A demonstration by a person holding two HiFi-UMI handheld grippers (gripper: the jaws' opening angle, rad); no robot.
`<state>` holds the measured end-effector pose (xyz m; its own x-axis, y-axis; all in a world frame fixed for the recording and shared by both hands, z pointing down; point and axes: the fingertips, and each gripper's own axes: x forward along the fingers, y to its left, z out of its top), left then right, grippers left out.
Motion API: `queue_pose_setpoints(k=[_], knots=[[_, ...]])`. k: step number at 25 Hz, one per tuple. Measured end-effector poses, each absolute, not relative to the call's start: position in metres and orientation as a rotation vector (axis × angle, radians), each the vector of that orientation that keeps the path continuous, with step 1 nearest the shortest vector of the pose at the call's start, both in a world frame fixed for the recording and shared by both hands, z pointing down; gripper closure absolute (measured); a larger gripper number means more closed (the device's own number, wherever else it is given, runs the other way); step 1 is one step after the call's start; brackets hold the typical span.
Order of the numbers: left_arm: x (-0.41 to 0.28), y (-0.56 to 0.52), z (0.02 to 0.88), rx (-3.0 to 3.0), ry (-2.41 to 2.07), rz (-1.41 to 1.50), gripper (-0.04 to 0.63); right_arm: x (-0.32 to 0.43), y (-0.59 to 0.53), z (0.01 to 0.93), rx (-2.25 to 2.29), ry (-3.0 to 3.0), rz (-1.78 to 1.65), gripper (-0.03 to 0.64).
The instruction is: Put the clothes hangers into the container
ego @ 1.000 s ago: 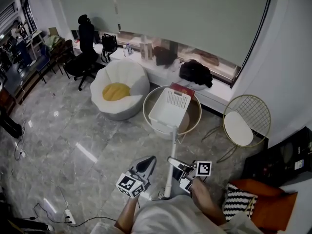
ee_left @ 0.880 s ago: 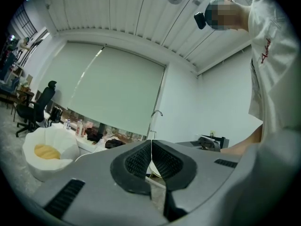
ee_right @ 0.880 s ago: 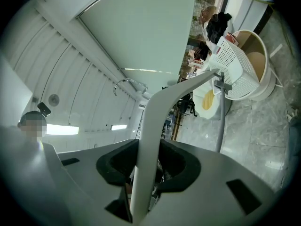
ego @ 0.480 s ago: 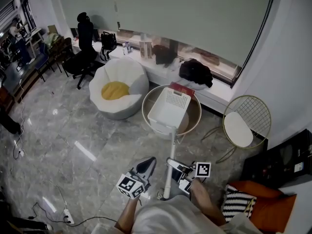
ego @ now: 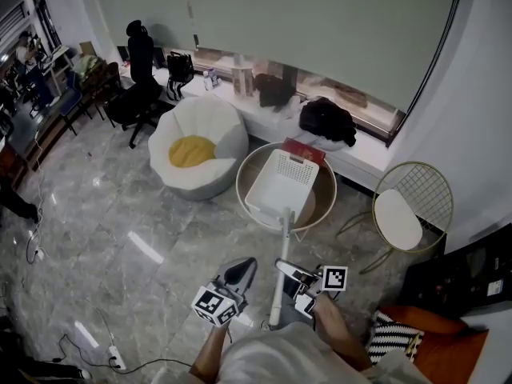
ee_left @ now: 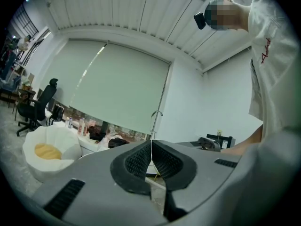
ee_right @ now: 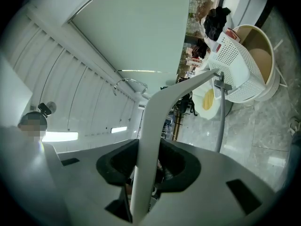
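Note:
In the head view a white clothes hanger [ego: 279,270] stands upright in front of me. My right gripper [ego: 294,274] is shut on its white plastic arm [ee_right: 146,140], and its metal hook [ee_right: 129,84] curves off to the left. The white perforated container [ego: 280,184] rests in a round beige tub [ego: 322,202] ahead of both grippers, and it also shows at the upper right of the right gripper view [ee_right: 235,65]. My left gripper [ego: 242,272] is beside the hanger with its pads together [ee_left: 151,161]. A thin wire with a small hook [ee_left: 156,113] rises in line with their seam; whether it is gripped I cannot tell.
A white beanbag seat with a yellow cushion [ego: 196,146] sits left of the tub, and a gold wire chair [ego: 412,206] right of it. Bags lie on the window ledge [ego: 324,122]. An office chair [ego: 140,86] is far left. A power strip [ego: 112,357] lies on the floor.
The tub, container and chairs have shifted lower and to the right in the head view, so I stand a little closer. Both grippers keep their places and the hanger stays held.

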<state>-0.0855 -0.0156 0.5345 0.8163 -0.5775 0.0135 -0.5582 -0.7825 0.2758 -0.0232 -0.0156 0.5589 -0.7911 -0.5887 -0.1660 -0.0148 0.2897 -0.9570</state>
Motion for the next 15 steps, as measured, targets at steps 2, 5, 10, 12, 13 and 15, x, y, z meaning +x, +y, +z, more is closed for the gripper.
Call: queue_pose_setpoints(k=[2, 5, 10, 12, 13, 15], knots=[[-0.082, -0.031, 0.534, 2.732, -0.877, -0.096, 0.566, -0.019, -0.031, 0.560, -0.533, 2.068, -1.530, 0.469], [-0.079, -0.058, 0.528, 2.728, -0.897, -0.086, 0.566, -0.015, -0.057, 0.557, -0.523, 2.061, -1.535, 0.469], [-0.069, -0.095, 0.522, 2.733, -0.916, -0.085, 0.566, -0.004, -0.098, 0.550, -0.500, 2.070, -1.530, 0.469], [-0.062, -0.108, 0.521, 2.730, -0.917, -0.082, 0.566, 0.001, -0.112, 0.547, -0.494, 2.074, -1.528, 0.469], [-0.058, -0.113, 0.520, 2.730, -0.917, -0.082, 0.566, 0.004, -0.118, 0.546, -0.491, 2.075, -1.527, 0.469], [-0.051, -0.125, 0.517, 2.732, -0.920, -0.082, 0.566, 0.009, -0.130, 0.543, -0.485, 2.080, -1.526, 0.469]])
